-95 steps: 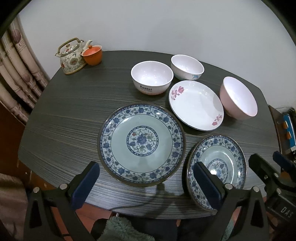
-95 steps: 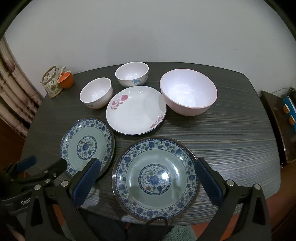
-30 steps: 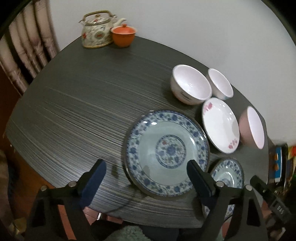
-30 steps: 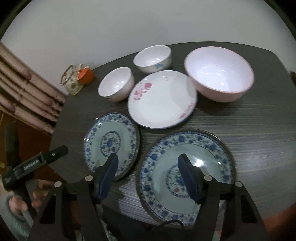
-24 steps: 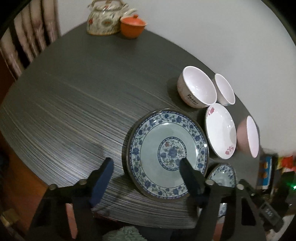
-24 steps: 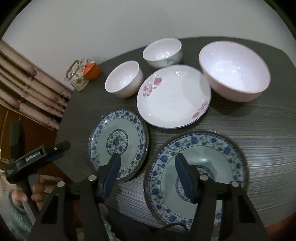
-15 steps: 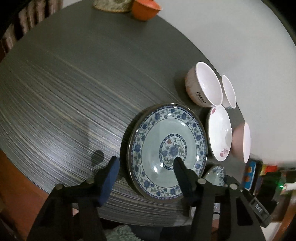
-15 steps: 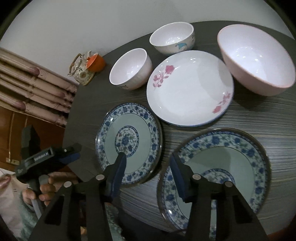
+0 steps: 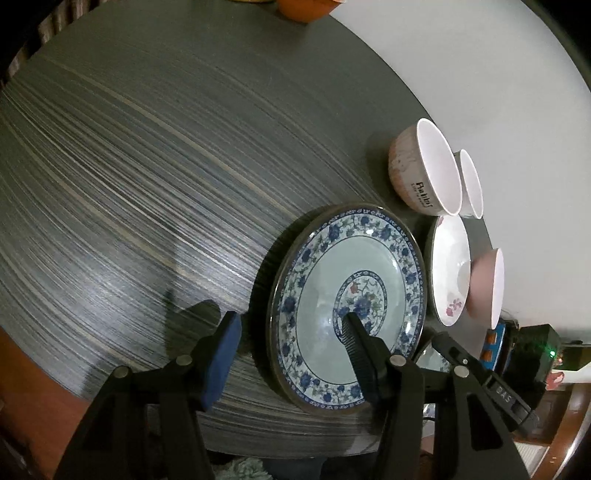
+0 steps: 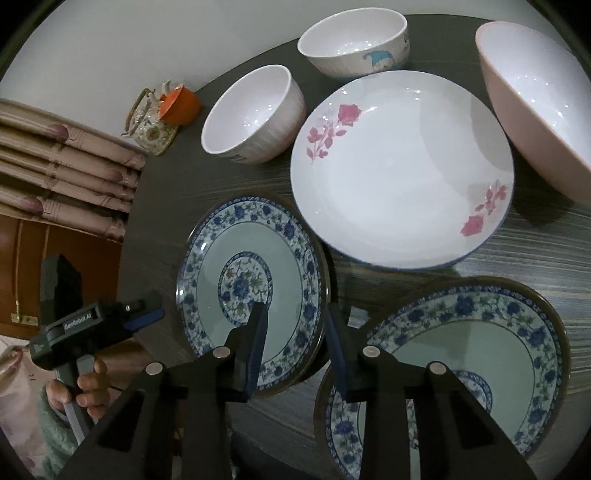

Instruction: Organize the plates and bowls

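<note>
firstly, the left wrist view. the left gripper (image 9: 290,328) points steeply down at the near edge of the dark striped table (image 9: 147,166). its jaws stand partly apart and straddle the left rim of the large blue-patterned plate (image 9: 347,306): one finger (image 9: 221,354) sits outside the rim over bare table, the other over the plate's centre medallion. whether either pad presses on the plate cannot be told. right of that plate stand a lettered white bowl (image 9: 424,173), a second white bowl (image 9: 471,184) behind it, a white flowered plate (image 9: 450,269) and a pink bowl (image 9: 487,284). an orange cup (image 9: 303,7) shows at the far table edge.

next, the right wrist view. the right gripper (image 10: 293,332) also points steeply down, and its jaws are closing. the right rim of the smaller blue-patterned plate (image 10: 251,280) lies between the pads; the left pad is over the plate's well, the right pad in the gap just beside the large plate (image 10: 461,350). contact is not evident. a hand (image 10: 83,384) in a pale green sleeve (image 10: 55,432) grips the other tool's handle at lower left. a teapot (image 10: 149,122) stands touching the orange cup (image 10: 181,103).
</note>
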A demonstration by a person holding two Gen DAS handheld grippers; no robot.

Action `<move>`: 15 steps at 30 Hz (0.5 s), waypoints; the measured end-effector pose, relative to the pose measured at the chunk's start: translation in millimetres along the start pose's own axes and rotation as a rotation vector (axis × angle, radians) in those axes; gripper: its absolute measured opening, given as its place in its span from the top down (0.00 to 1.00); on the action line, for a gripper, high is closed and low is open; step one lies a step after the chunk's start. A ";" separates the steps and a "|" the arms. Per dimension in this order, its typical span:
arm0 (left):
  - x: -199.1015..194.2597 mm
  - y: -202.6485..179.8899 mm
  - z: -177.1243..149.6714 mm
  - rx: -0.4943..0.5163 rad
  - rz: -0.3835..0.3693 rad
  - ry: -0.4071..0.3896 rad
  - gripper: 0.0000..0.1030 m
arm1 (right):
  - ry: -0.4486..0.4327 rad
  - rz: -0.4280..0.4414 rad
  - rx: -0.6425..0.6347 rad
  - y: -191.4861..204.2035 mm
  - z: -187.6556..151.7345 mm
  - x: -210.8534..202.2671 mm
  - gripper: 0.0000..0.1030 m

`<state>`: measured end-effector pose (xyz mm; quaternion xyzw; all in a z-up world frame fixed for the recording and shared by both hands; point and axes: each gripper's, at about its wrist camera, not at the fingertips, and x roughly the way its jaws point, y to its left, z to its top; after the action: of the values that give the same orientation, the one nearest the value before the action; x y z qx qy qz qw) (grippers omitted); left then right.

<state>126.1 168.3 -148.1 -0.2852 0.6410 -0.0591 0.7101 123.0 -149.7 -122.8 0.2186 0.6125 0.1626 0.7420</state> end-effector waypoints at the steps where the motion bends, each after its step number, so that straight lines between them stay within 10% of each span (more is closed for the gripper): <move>1: 1.1 0.4 0.2 0.001 -0.004 0.002 0.45 | 0.005 -0.007 0.001 -0.9 1.5 2.6 0.71; 15: 18.5 5.1 5.3 0.003 0.007 0.021 0.61 | 0.025 -0.002 -0.011 -7.3 14.4 27.2 0.72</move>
<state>132.8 165.9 -166.7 -0.2812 0.6496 -0.0604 0.7038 142.2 -143.8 -147.2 0.2121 0.6210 0.1679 0.7357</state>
